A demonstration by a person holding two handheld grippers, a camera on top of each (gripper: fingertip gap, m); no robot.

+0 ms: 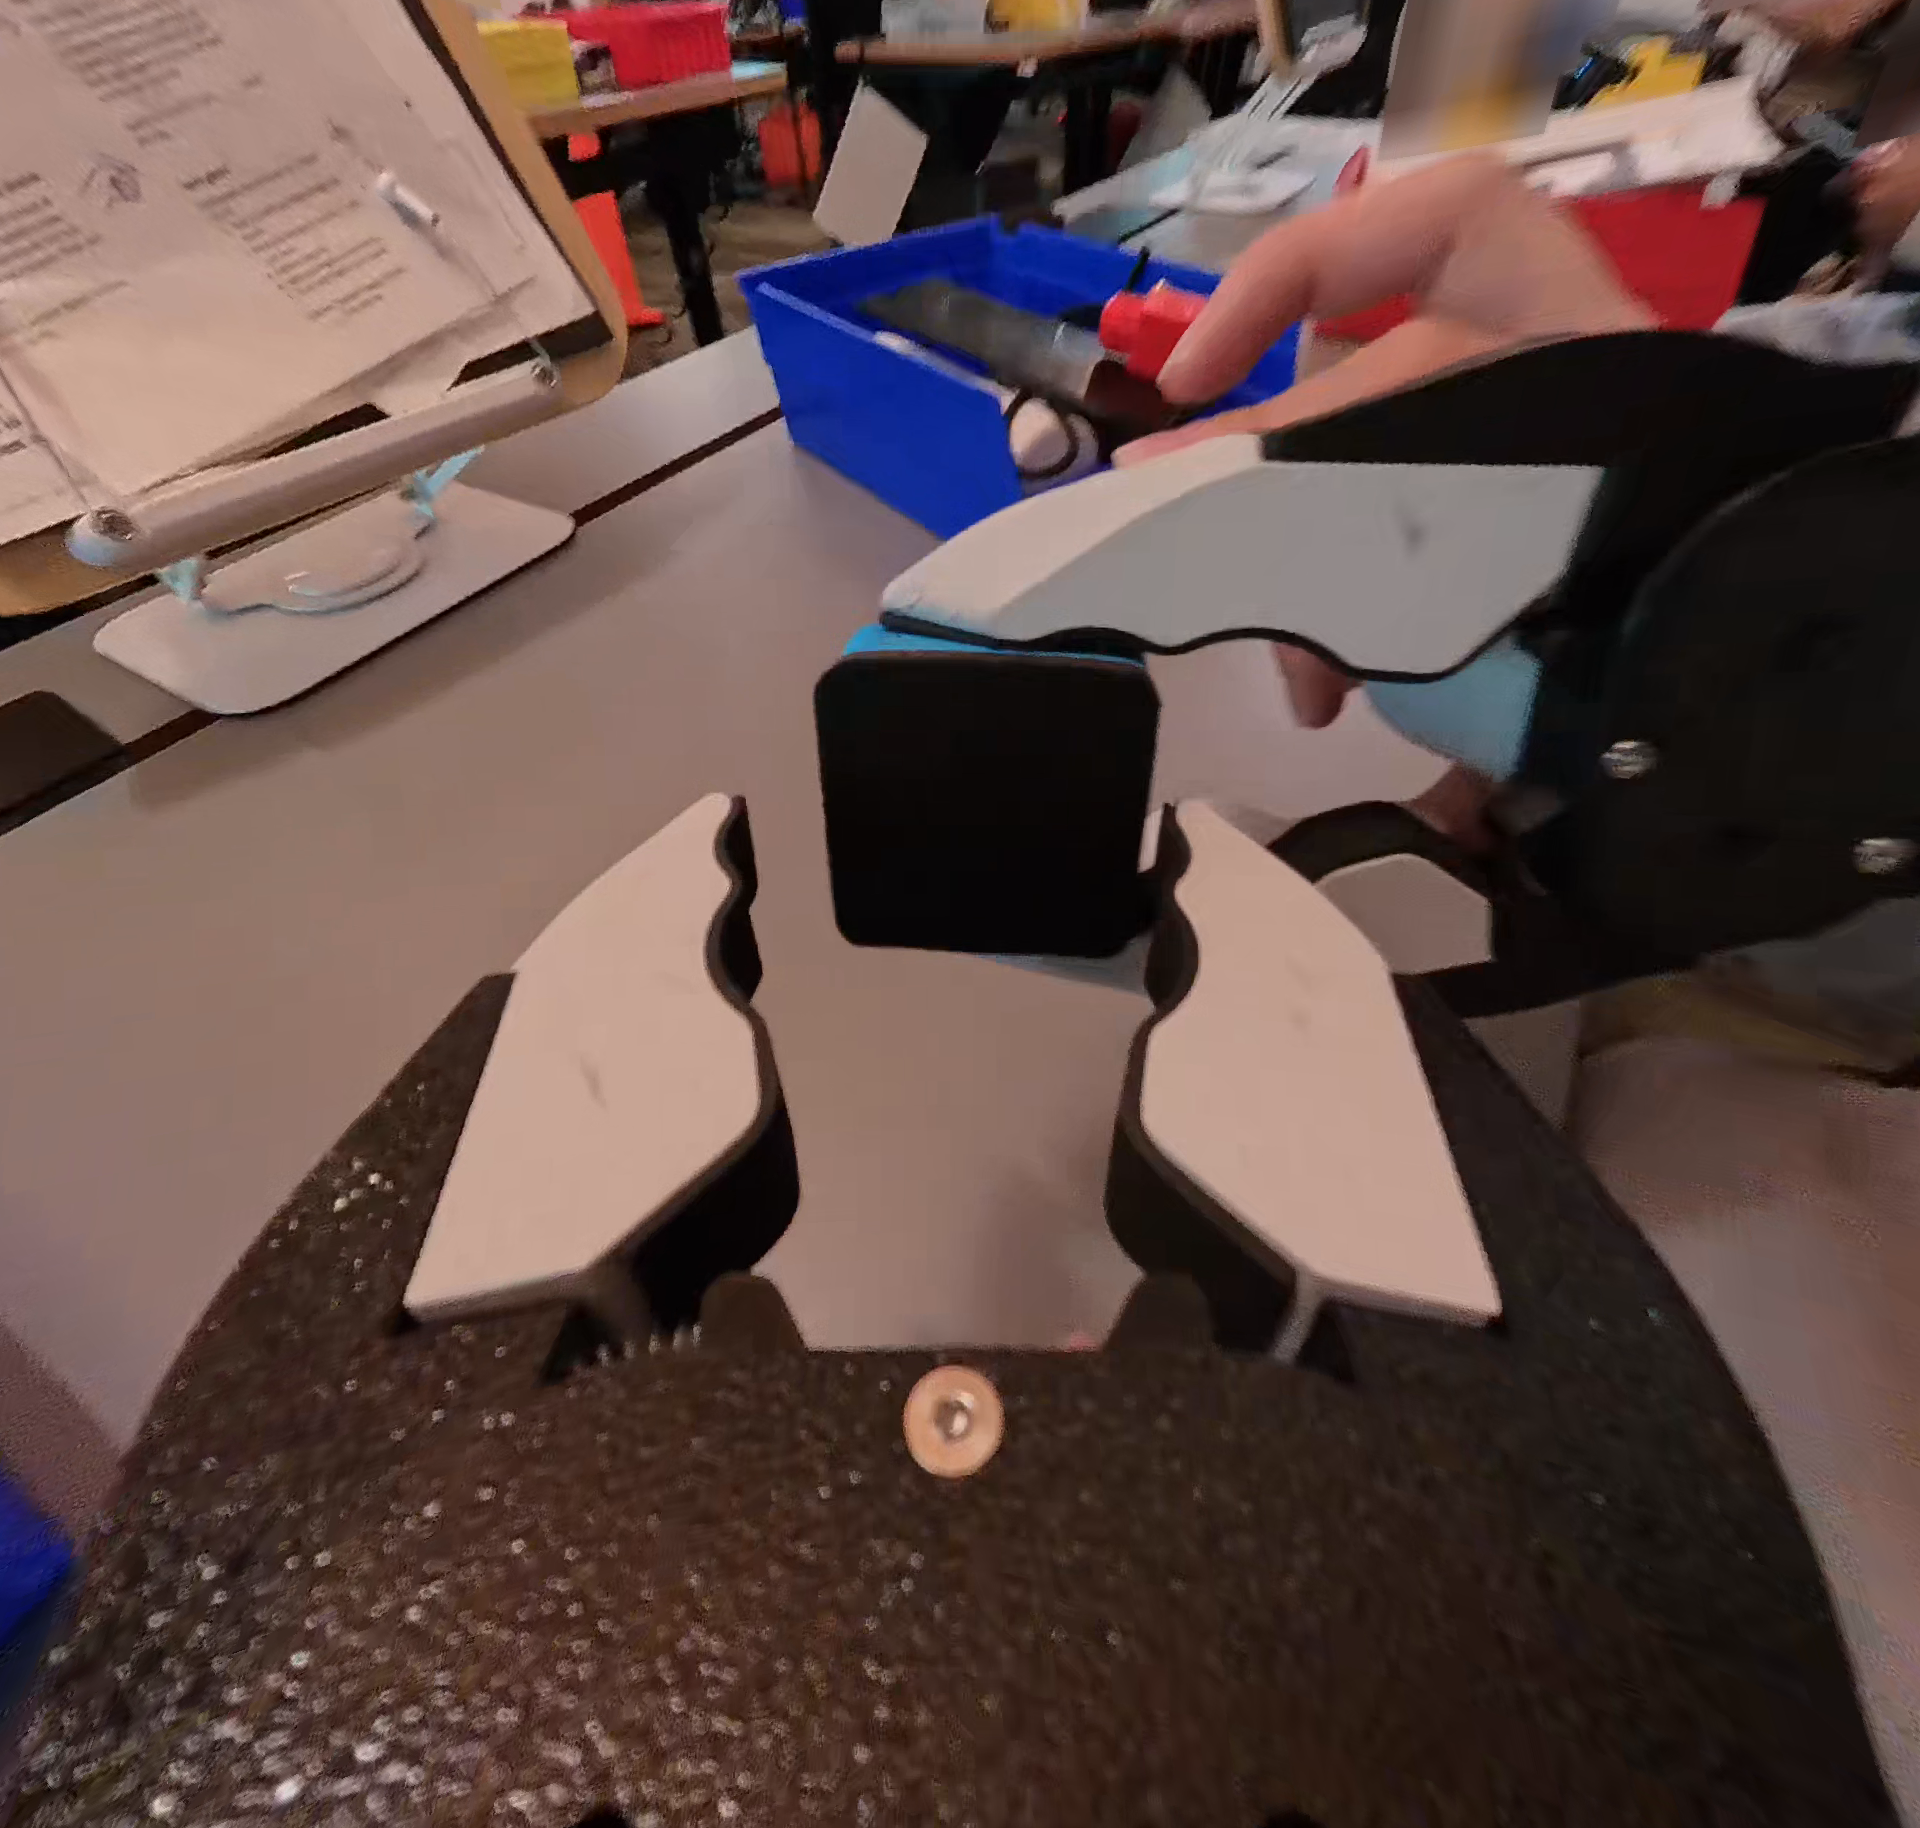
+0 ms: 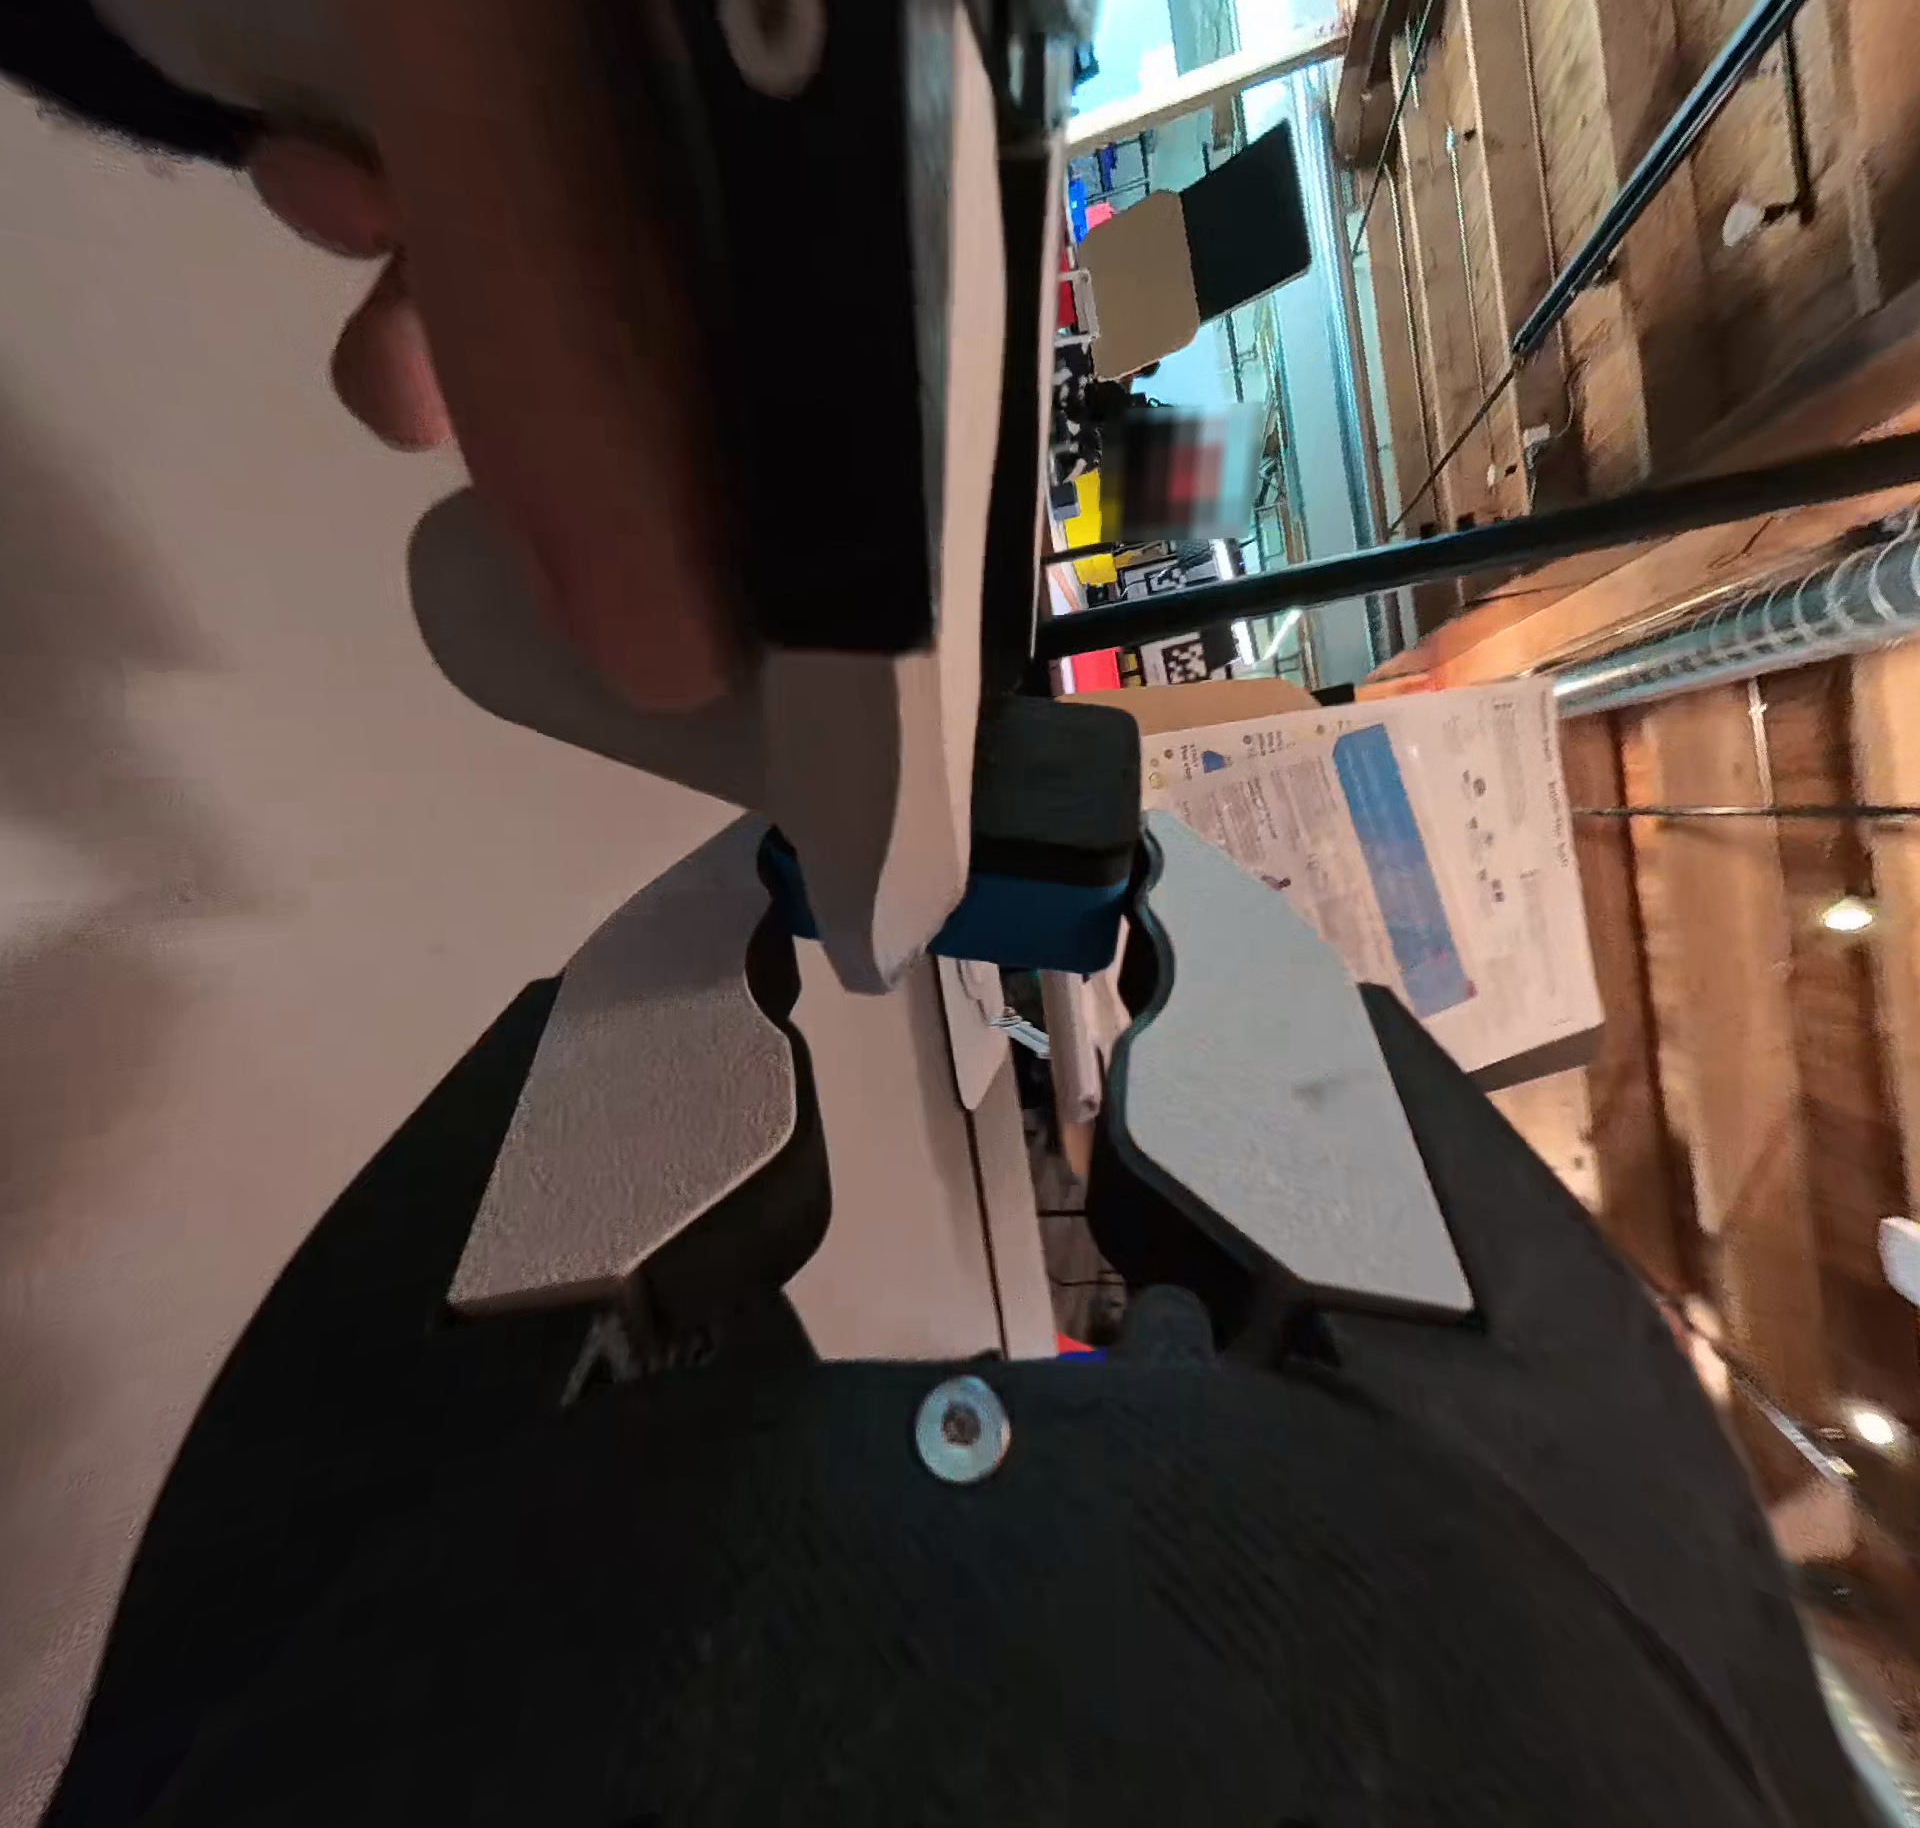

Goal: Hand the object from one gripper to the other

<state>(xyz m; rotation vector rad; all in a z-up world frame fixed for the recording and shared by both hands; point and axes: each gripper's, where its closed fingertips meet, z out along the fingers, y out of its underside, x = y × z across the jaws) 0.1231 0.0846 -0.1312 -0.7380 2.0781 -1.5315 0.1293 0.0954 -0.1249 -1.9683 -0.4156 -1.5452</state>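
The object is a block with a black pad face and a blue body (image 1: 987, 802). My right gripper comes in from the right in the left wrist view, its upper finger (image 1: 1247, 552) lying on top of the block. In the right wrist view my right gripper (image 2: 956, 874) is shut on the block (image 2: 1049, 770), which is held above the table. My left gripper (image 1: 956, 833) is open, with its two fingertips on either side of the block. The block sits near its right finger, and a gap shows at the left finger. One left finger (image 2: 883, 791) crosses in front of the block.
The grey table (image 1: 416, 843) lies below. A blue bin (image 1: 862, 396) with a red-capped item and dark tools stands behind the block. A paper-holding stand (image 1: 312, 552) is at the left. A person's hand (image 1: 1403, 261) holds the right gripper. The tips of both grippers are at nearly the same place.
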